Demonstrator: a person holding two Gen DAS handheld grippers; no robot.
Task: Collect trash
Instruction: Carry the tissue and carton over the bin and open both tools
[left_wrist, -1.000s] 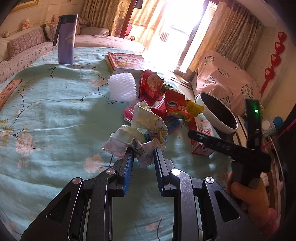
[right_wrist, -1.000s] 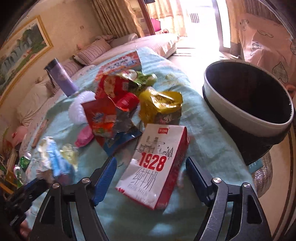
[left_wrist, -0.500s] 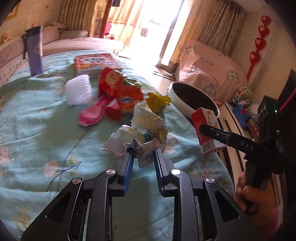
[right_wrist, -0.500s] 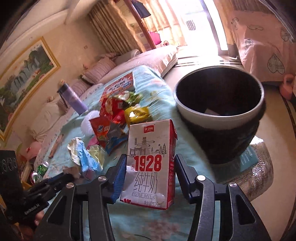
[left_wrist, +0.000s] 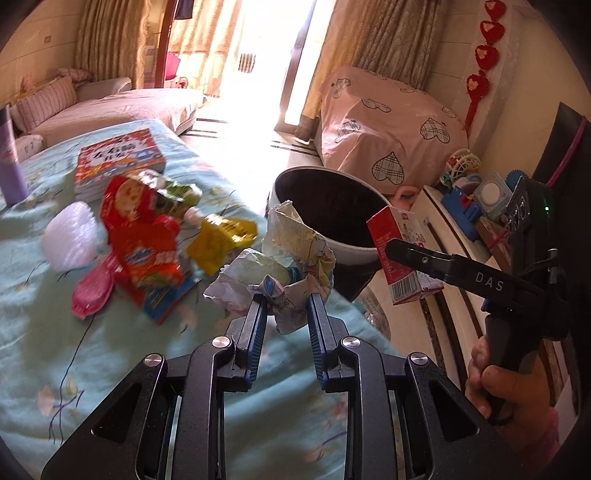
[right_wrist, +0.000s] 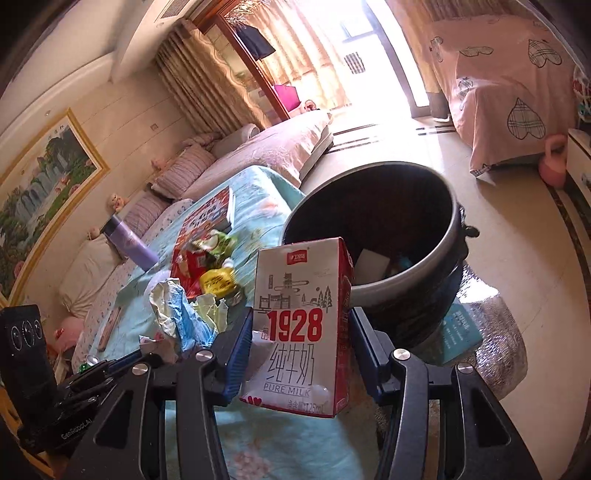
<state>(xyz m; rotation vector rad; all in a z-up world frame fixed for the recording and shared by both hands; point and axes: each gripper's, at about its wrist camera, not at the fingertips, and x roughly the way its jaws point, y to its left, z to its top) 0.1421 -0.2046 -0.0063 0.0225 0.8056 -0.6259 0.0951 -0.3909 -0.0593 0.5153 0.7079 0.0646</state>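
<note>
Lifted since earlier: red-and-white milk carton (right_wrist: 301, 328), clamped in right gripper (right_wrist: 301, 332) above mint floral bedspread (left_wrist: 92, 350) beside black round bin (right_wrist: 406, 291). Left gripper (left_wrist: 284, 317) pinches crumpled pale paper wad (left_wrist: 284, 266). Curtained sunlit bedroom.

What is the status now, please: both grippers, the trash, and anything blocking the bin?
Left gripper shut on crumpled paper. Right gripper shut on milk carton, near bin. Bin mouth unobstructed. Wrappers remain on bed.

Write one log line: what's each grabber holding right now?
left gripper: shut on crumpled paper wad | right gripper: shut on red-white 1928 milk carton | dark round bin: ahead
</note>
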